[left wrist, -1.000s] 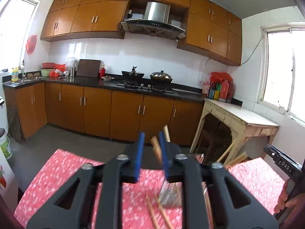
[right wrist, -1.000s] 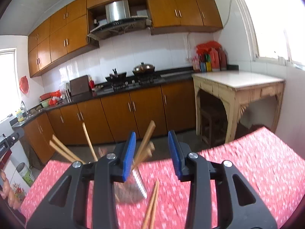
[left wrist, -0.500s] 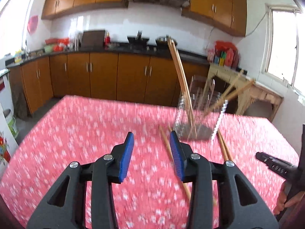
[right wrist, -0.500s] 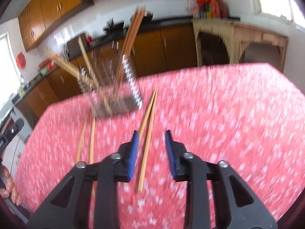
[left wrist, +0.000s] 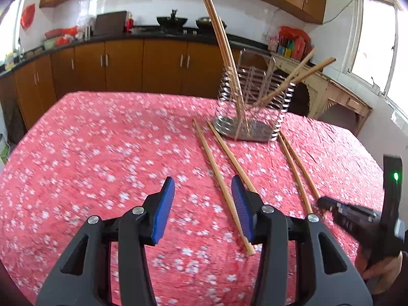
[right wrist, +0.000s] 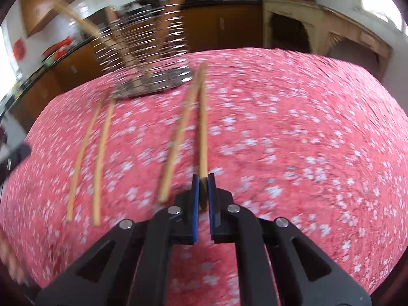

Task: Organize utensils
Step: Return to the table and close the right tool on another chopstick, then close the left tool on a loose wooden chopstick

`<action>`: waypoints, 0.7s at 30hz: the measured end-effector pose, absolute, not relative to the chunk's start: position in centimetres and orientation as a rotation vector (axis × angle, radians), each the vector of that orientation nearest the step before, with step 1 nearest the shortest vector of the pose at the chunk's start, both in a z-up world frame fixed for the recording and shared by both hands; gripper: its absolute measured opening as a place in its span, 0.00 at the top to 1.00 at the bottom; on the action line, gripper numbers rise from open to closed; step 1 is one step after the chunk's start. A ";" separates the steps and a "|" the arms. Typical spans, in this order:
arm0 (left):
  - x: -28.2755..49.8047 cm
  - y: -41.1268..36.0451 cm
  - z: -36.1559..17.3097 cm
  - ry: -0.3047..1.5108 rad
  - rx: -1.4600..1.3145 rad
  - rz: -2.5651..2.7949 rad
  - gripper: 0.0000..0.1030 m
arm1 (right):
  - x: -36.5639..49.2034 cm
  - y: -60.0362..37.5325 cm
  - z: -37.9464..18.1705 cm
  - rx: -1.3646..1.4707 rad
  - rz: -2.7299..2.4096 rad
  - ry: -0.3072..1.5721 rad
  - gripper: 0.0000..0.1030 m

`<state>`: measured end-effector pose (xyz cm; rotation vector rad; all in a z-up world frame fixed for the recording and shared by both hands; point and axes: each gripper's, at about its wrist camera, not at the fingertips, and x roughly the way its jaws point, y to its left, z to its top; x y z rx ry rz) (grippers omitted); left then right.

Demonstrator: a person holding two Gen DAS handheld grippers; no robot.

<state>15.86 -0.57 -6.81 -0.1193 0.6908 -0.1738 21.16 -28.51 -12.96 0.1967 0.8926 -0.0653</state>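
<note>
Several pale wooden chopsticks [left wrist: 224,48] already stood in spiral-wire metal holder [left wrist: 251,107]; four lay on red floral tablecloth [left wrist: 102,153]. My right gripper [right wrist: 202,182] had just closed on rightmost loose chopstick [right wrist: 202,132]; left gripper [left wrist: 202,204] had been opening, part open, empty (pair beside it).

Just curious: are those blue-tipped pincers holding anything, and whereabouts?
The right gripper pinches one wooden chopstick by its near end. The left gripper holds nothing.

No words or numbers can be read anywhere — not on the red cloth [left wrist: 102,153], not on the cupboards [left wrist: 122,63]. The black gripper [left wrist: 357,216] at the right edge has small marks on it, but they are too blurry to read. A yellow bottle [left wrist: 9,60] at the far left has a label — too small to tell.
</note>
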 end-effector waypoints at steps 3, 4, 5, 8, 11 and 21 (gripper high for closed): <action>16.5 -1.7 -7.7 0.736 -0.118 -0.191 0.54 | 22.1 -30.9 -12.9 0.268 -0.148 0.894 0.93; 16.8 -2.2 -8.0 0.752 -0.111 -0.197 0.54 | 22.3 -31.7 -12.9 0.293 -0.165 0.896 0.93; 17.1 -2.7 -8.3 0.769 -0.103 -0.198 0.54 | 22.4 -32.2 -12.9 0.304 -0.171 0.896 0.93; 18.1 -3.7 -9.3 0.820 -0.096 -0.190 0.54 | 22.7 -32.8 -12.9 0.318 -0.176 0.899 0.93; 19.1 -4.1 -10.3 0.874 -0.109 -0.179 0.56 | 22.7 -32.5 -12.9 0.296 -0.174 0.895 0.93; 22.1 -1.8 -10.9 0.919 -0.087 -0.100 0.93 | 25.0 -33.3 -12.9 0.260 -0.182 0.891 0.93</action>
